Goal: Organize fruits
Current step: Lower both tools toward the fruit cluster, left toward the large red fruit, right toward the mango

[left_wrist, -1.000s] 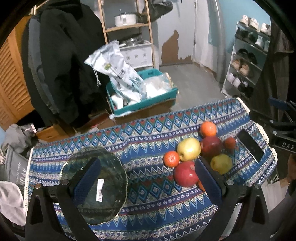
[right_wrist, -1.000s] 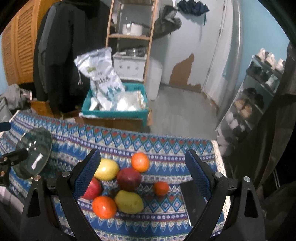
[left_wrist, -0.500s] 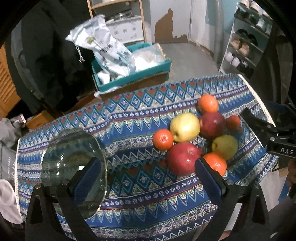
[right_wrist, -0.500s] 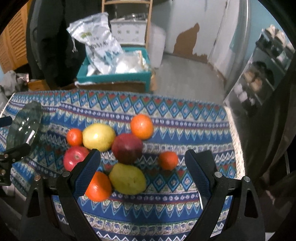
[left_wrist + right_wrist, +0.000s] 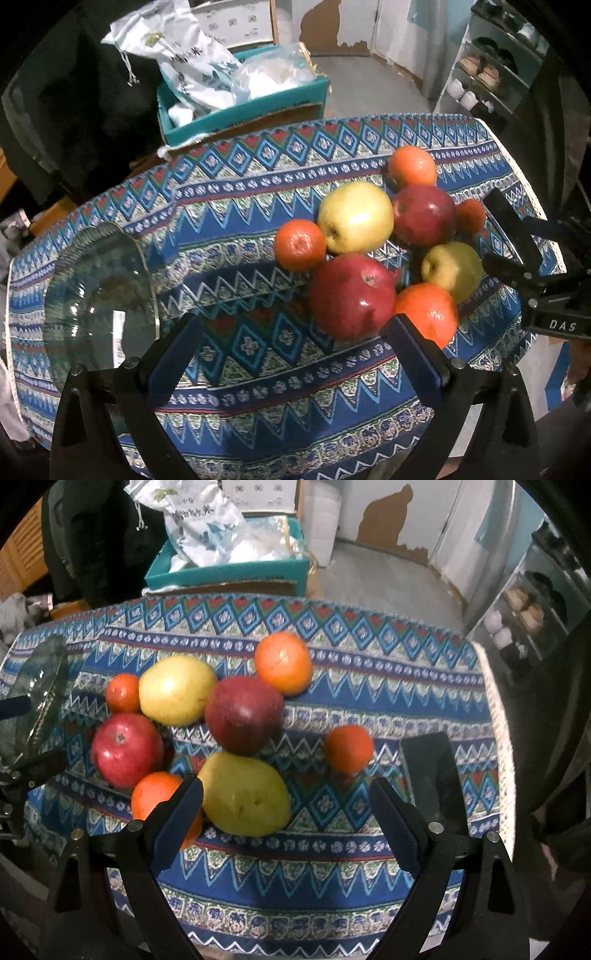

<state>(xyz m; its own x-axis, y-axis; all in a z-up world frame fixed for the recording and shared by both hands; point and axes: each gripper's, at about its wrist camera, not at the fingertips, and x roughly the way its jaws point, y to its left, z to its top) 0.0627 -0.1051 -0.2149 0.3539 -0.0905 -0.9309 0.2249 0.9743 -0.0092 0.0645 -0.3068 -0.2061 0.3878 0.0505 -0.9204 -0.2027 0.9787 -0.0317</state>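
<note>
A cluster of fruit lies on the patterned blue tablecloth [image 5: 236, 206]: a bright red apple [image 5: 351, 295], a yellow apple [image 5: 354, 216], a dark red apple [image 5: 423, 216], a green apple [image 5: 452, 269] and several oranges [image 5: 300, 244]. A clear glass bowl [image 5: 99, 295] sits at the table's left. My left gripper [image 5: 295, 354] is open just short of the bright red apple. My right gripper [image 5: 286, 819] is open above the green apple [image 5: 245, 799], its left finger over an orange [image 5: 155, 797]. Neither holds anything.
A dark phone [image 5: 436, 775] lies flat near the table's right edge. Beyond the table stand a teal box [image 5: 229, 568] with plastic bags, a hanging dark coat [image 5: 74, 92] and a shoe rack [image 5: 491, 74]. The right gripper's body [image 5: 535, 280] reaches in from the right.
Both grippers have dropped and moved in toward the table, so the fruit looms larger. The glass bowl and fruit have not moved. Both stay open.
</note>
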